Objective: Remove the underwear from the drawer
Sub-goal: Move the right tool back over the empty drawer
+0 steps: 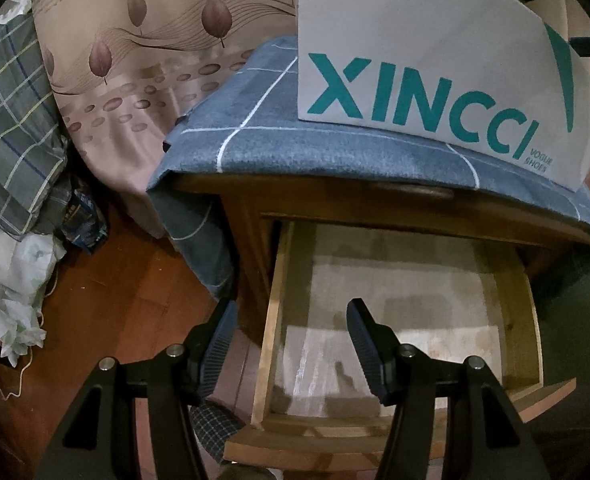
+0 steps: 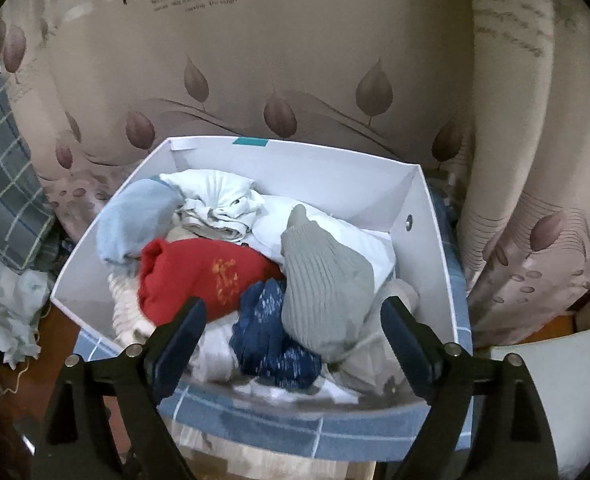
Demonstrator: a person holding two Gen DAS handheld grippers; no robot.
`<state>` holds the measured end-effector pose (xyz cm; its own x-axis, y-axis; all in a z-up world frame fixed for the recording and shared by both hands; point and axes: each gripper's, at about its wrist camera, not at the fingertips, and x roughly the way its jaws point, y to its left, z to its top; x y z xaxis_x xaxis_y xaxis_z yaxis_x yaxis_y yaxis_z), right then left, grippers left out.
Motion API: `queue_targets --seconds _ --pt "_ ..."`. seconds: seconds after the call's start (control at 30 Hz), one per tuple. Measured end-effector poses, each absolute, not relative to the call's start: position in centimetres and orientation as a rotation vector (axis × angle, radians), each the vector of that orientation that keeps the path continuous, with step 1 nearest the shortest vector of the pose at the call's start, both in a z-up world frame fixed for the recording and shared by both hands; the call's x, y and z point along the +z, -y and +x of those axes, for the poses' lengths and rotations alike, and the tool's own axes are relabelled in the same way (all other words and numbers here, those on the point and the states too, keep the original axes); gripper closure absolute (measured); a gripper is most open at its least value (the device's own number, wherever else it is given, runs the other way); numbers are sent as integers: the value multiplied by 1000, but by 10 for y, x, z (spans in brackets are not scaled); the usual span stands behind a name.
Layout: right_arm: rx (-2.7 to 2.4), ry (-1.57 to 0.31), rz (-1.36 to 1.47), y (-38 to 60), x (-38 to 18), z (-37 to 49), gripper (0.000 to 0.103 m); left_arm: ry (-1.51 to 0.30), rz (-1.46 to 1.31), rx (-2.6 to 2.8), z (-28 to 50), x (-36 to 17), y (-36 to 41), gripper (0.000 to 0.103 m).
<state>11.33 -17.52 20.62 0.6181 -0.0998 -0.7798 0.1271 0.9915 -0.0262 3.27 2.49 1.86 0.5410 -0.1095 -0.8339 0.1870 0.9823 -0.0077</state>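
The wooden drawer [image 1: 415, 280] of a nightstand is pulled out, and only a pale paper lining shows inside it. My left gripper [image 1: 291, 312] hovers over the drawer's front left corner, open, with nothing between its fingers. On top of the nightstand stands a white box [image 1: 415, 60] with teal lettering. In the right wrist view that box [image 2: 335, 176] is full of underwear: a red piece [image 2: 199, 276], a grey ribbed piece [image 2: 323, 280], a dark blue piece [image 2: 271, 332], a light blue piece [image 2: 135, 220] and white ones [image 2: 219, 200]. Above the box's near side my right gripper [image 2: 295, 308] is open wide and holds nothing.
A blue checked cloth [image 1: 295, 136] covers the nightstand top and hangs over its left side. A leaf-patterned beige fabric [image 1: 135, 80] rises behind. A plaid pillow [image 1: 11, 120] and crumpled white cloth [image 1: 7, 288] lie left on the wooden floor [image 1: 135, 280]. A white board [image 2: 555, 380] stands at right.
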Motion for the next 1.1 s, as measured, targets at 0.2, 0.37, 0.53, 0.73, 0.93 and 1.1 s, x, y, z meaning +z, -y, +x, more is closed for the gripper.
queue_targets --seconds 0.2,0.37,0.53,0.73,0.93,1.1 --pt "-111 -856 132 184 207 70 8 -977 108 -175 30 18 -19 44" --pt "-137 -858 69 178 187 34 7 -977 124 -169 28 17 -14 44" --pt "-150 -859 67 183 155 -2 4 -968 133 -176 24 19 -10 44" --pt "-189 -879 78 187 99 -33 2 -951 172 -169 17 20 -6 44" --pt "-152 -906 87 182 52 -50 1 -943 165 -155 11 23 -9 44" --pt "-131 -947 120 178 31 -53 1 -947 178 -159 2 23 -5 44"
